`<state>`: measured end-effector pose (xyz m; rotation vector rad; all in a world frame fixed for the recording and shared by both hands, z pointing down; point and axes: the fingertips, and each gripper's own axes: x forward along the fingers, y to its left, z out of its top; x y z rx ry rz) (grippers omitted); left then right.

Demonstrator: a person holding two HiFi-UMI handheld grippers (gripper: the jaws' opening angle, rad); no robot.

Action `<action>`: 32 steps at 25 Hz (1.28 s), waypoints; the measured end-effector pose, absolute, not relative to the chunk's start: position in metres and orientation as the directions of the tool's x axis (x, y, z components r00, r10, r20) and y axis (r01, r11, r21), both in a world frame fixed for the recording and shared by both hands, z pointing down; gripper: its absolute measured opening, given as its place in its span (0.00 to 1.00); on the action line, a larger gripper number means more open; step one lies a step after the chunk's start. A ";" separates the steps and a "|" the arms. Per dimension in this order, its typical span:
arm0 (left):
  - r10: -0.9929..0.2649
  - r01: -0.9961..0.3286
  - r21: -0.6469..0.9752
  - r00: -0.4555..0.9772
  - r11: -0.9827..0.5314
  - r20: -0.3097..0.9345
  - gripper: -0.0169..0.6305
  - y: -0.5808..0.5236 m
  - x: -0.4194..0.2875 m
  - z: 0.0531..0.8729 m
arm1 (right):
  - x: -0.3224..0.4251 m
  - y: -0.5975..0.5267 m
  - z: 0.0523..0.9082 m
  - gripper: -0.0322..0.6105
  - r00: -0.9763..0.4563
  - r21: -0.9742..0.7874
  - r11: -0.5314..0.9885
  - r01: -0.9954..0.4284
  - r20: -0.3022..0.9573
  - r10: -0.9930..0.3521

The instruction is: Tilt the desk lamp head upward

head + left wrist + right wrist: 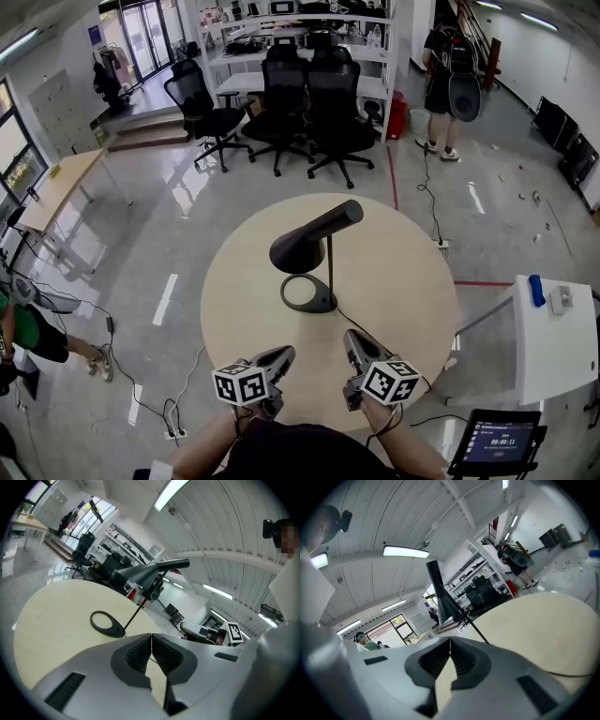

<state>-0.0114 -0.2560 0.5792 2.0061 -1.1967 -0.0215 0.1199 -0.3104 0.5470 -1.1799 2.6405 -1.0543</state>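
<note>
Head view first: I had the desk lamp (314,246) standing mid-table on the round table (403,281), with the wide end of its cone head to the left. The left gripper (281,355) and right gripper (353,340) hung at the near edge, apart from the lamp, and only its cord (361,330) lay between. Office chairs (305,103) crowded behind the table, and a white side table (553,337) stood to the right. In the left gripper view the jaws were pressed together on nothing, with the ring base (107,623) ahead. In the right gripper view the jaws were likewise pressed together and empty, with the lamp's stem (476,629) just beyond.
</note>
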 end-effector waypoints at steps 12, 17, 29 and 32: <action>-0.811 -0.782 0.514 0.529 -0.351 0.251 0.03 -0.326 -0.056 0.542 | 0.114 -0.365 0.446 0.06 -0.622 -0.446 0.556 -0.701 0.002 -0.783; -0.828 -0.775 0.508 0.527 -0.375 0.193 0.03 -0.359 -0.068 0.524 | 0.122 -0.383 0.399 0.06 -0.581 -0.398 0.564 -0.724 -0.091 -0.809; -0.842 -0.732 0.579 0.522 -0.360 0.137 0.17 -0.406 -0.099 0.521 | 0.121 -0.412 0.329 0.13 -0.554 -0.199 0.573 -0.795 -0.150 -0.819; -0.831 -0.707 0.614 0.537 -0.352 0.143 0.24 -0.412 -0.099 0.532 | 0.118 -0.415 0.331 0.19 -0.565 -0.183 0.581 -0.793 -0.134 -0.814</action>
